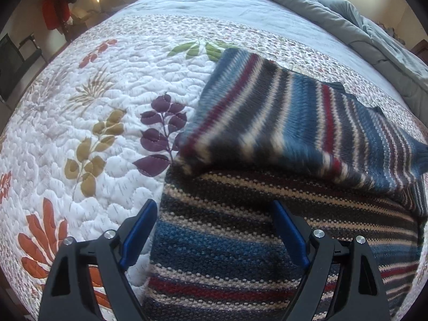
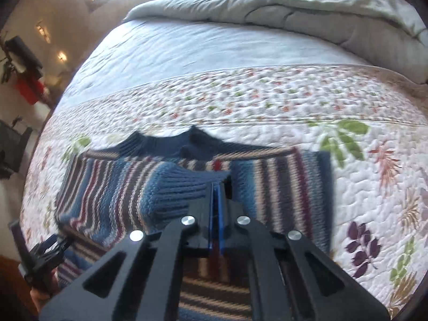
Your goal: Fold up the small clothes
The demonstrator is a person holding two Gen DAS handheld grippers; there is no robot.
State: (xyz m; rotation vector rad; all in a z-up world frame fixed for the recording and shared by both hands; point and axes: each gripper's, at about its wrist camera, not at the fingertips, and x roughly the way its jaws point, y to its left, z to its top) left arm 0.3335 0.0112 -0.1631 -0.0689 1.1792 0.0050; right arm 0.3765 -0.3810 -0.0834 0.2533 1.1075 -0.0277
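L wrist: left gripper (image 1: 214, 230) stood wide, empty, over striped sweater (image 1: 267, 240) on quilted bedspread (image 1: 93, 133), one sleeve (image 1: 281, 112) folded across. R wrist: right gripper (image 2: 216, 187) was fully closed; whether it pinched the ribbed cuff (image 2: 182, 184) – can't tell.

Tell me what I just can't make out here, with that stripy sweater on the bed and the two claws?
- Right gripper, right wrist view: jaws shut, but blur and its own black frame hide whether the sweater cuff is pinched.
- Sweater, left wrist view: lower hem cut off by the picture's edge and the open left gripper.
- Folded sleeve, left wrist view: blurred.
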